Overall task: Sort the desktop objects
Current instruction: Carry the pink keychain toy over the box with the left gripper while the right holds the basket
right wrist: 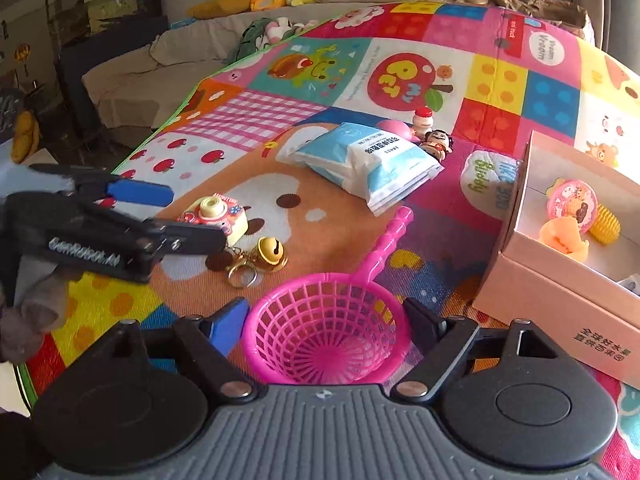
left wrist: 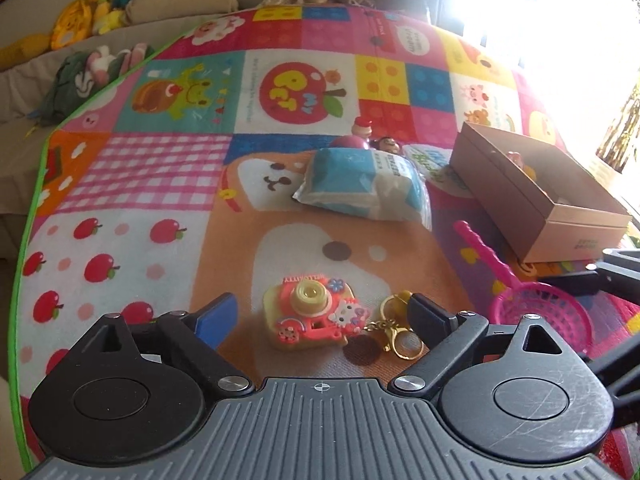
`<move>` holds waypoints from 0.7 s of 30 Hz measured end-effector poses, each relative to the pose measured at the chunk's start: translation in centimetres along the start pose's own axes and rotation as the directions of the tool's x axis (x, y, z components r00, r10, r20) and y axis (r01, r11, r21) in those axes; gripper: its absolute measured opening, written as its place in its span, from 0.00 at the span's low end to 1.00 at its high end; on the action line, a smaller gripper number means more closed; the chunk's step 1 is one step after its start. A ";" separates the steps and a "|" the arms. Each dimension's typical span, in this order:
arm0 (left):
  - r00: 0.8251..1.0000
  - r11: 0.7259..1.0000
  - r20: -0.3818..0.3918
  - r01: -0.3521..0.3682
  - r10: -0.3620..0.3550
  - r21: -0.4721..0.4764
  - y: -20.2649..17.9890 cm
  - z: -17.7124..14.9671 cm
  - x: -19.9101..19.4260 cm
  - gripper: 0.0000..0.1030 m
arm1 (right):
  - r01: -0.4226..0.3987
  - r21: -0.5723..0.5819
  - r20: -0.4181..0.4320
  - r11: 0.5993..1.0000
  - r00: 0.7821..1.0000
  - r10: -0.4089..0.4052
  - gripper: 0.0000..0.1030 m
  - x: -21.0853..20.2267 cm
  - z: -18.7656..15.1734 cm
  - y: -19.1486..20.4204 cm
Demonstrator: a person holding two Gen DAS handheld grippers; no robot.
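Both pairs of tongs stand apart and hold nothing. The left tongs (left wrist: 322, 312) frame one toy camera (left wrist: 310, 314), probably to grasp it. The right tongs (right wrist: 326, 318) flank one pink strainer (right wrist: 326, 332). One box (right wrist: 560, 280) waits near the strainer, likely to collect things; I count three toys inside.

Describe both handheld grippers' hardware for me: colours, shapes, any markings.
Both match: ribbed grey base, two round black pivot housings, black linkages with silver screws. Left gripper and right gripper each have one blue and one black pad. White lettering marks the left gripper's side.
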State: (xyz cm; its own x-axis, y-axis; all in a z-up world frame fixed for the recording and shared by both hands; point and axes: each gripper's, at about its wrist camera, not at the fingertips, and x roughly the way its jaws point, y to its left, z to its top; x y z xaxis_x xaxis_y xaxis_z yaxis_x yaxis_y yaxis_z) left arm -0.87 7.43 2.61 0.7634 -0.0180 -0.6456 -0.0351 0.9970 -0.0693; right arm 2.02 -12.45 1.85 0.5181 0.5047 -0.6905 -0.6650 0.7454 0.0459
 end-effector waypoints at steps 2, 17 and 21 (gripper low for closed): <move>0.999 0.999 -0.016 -0.038 0.038 -0.011 -0.1 0.2 1.1 0.92 | 0.000 0.003 0.000 1.000 1.000 0.000 0.81 -1.1 -0.8 -0.3; 0.996 0.993 0.032 -0.080 0.077 0.086 -2.3 0.3 0.0 0.66 | 0.071 0.080 0.060 0.994 0.995 -0.076 0.81 -9.5 -4.8 -3.3; 0.987 0.990 0.159 0.010 -0.033 0.139 -5.0 2.6 -5.5 0.67 | 0.114 0.085 0.107 0.990 0.987 -0.123 0.81 -12.2 -5.2 -4.2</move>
State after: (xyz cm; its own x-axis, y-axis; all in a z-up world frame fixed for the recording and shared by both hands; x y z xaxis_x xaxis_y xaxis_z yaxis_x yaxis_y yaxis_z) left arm -3.24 2.70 8.49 0.8572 -0.0382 -0.5136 0.0628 0.9976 0.0306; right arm -4.35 -23.99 6.35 0.6503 0.4526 -0.6101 -0.5531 0.8327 0.0282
